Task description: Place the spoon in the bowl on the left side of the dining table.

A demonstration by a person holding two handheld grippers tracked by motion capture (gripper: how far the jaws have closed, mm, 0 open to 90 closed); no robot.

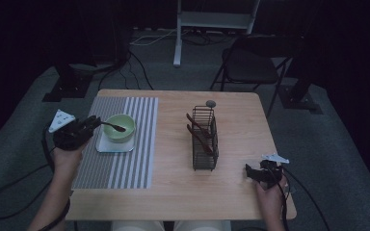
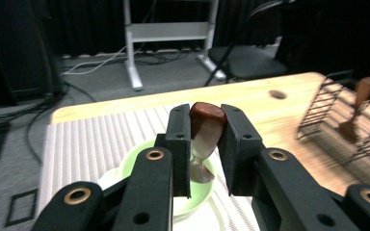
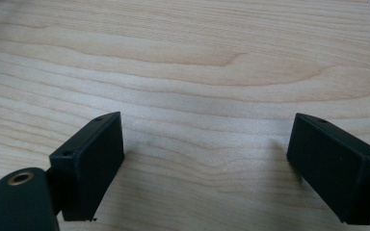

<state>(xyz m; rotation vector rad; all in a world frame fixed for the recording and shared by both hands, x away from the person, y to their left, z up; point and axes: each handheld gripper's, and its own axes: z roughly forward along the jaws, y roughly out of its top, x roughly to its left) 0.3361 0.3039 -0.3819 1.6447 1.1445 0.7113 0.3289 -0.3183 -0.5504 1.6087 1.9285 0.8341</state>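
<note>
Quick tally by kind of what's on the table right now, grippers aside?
Spoons: 3, one held over the bowl, two in the rack
Bowl: 1
Plate: 1
Placemat: 1
Rack: 1
Total: 7

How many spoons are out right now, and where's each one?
3 that I can make out. One spoon is clamped in the left gripper, bowl end in the green bowl. Two more lean in the wire rack; its wires may hide others.
</note>
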